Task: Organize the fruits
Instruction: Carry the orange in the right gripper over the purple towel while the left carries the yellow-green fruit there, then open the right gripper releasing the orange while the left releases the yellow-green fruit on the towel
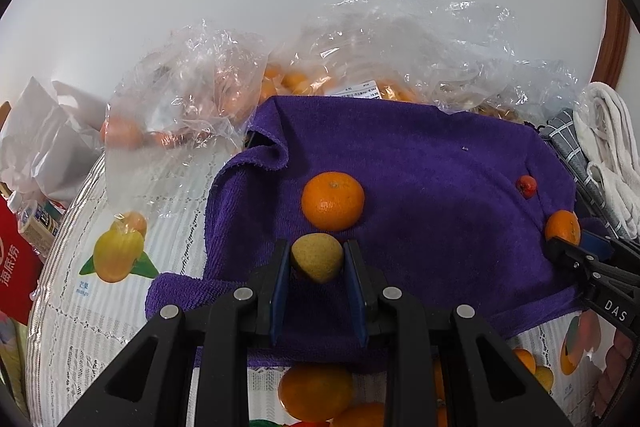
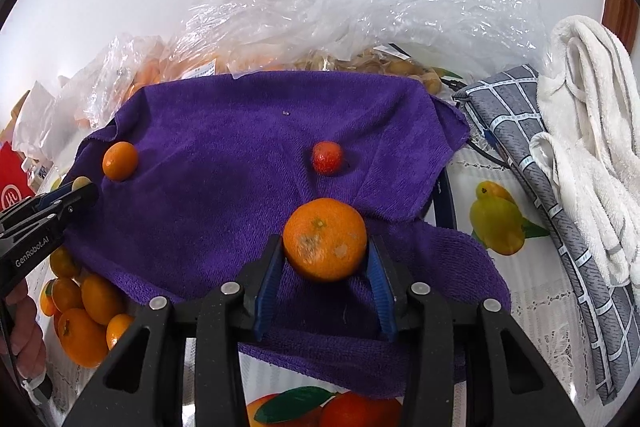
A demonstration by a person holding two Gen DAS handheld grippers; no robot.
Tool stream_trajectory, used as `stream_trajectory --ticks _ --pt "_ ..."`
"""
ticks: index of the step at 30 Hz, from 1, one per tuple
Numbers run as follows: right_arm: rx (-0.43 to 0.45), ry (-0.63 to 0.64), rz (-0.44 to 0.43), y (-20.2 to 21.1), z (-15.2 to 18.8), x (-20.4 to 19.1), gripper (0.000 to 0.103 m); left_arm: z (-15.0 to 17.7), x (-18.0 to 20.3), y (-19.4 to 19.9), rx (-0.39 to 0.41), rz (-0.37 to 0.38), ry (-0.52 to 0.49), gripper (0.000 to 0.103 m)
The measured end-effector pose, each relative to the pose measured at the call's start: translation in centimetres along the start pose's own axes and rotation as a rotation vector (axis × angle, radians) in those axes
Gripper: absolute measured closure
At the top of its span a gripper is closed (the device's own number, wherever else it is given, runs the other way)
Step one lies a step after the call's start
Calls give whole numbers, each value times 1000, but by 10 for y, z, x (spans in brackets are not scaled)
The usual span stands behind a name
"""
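Presently we hold two fruits over the purple towel [image 2: 224, 131]: left gripper [image 1: 317, 259] fingers clamped on a small yellow-green fruit [image 1: 317, 255], right gripper [image 2: 325, 247] fingers loosely flanking a blemished tangerine [image 2: 325, 238], whether gripping we cannot tell. Sorting is underway; next each needs its group. Farther toward the counter's back edge lie another tangerine [image 1: 333, 201] and a red fruit [image 2: 327, 157].

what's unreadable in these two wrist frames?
- Bags: left view, crinkled glare hides the fruit count.
- Label: left view, print too small.
- Right gripper: right view, a gap shows at the right pad; contact on the orange unclear.
- Fruit pile: right view, partly behind the left gripper, which holds a small fruit.
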State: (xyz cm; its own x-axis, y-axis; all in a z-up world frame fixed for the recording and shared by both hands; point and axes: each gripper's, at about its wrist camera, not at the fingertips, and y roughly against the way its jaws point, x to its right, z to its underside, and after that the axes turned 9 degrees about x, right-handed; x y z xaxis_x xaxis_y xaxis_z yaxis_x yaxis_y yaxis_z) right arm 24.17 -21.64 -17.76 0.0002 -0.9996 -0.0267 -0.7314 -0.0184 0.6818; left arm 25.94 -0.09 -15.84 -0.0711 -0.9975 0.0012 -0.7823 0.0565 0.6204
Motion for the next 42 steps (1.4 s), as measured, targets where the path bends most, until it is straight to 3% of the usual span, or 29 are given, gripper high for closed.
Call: stream_trajectory --ticks 3,11,13,15,17,25,36,42 --pt "20 19 19 5 -1 -2 47 0 0 0 0 4 1 77" --pt "85 48 38 17 -5 -6 45 0 -1 2 12 33 2 77" --pt "90 41 37 18 -5 -5 45 0 0 3 16 36 3 75" --pt "92 28 32 18 -6 -2 45 -1 -1 6 24 47 13 64" --pt "101 11 26 20 -5 1 45 -2 -3 9 40 61 28 62" --pt "139 -28 53 28 -8 9 45 -5 -3 20 106 38 45 62" --pt "120 -78 1 30 -9 18 45 -4 -6 24 149 7 49 62" --pt "110 -74 1 30 -9 16 45 -5 -11 29 170 48 65 62"
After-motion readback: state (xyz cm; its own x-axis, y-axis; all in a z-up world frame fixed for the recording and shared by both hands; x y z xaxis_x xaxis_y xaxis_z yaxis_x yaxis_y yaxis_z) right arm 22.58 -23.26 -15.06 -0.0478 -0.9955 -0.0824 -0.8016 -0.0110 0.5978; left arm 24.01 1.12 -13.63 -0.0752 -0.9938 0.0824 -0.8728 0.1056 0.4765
